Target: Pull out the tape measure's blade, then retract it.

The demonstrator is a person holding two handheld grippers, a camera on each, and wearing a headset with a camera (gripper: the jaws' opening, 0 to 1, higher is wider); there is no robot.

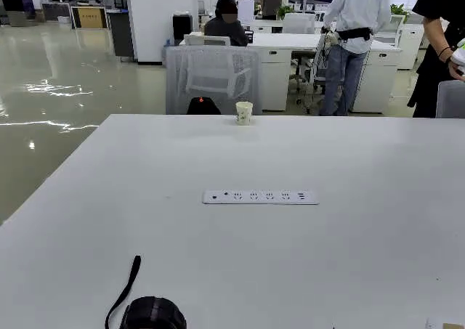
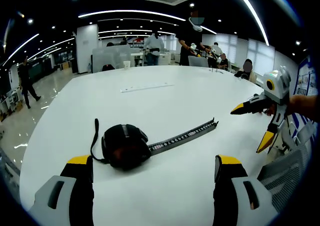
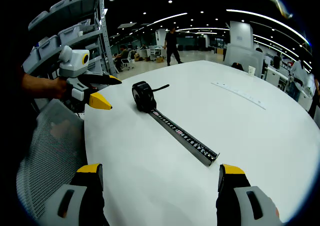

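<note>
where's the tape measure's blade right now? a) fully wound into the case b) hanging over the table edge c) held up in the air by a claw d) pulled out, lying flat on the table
D: the blade runs out of the black case and lies flat on the white table, with the left claw and the right claw both open and apart from it.

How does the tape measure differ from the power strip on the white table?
The tape measure is black and rounded; the power strip is white, long and flat. The tape measure lies near the person's edge, the power strip mid-table. The tape measure's blade is pulled out; the power strip has nothing plugged in. Both rest on the table.
</note>
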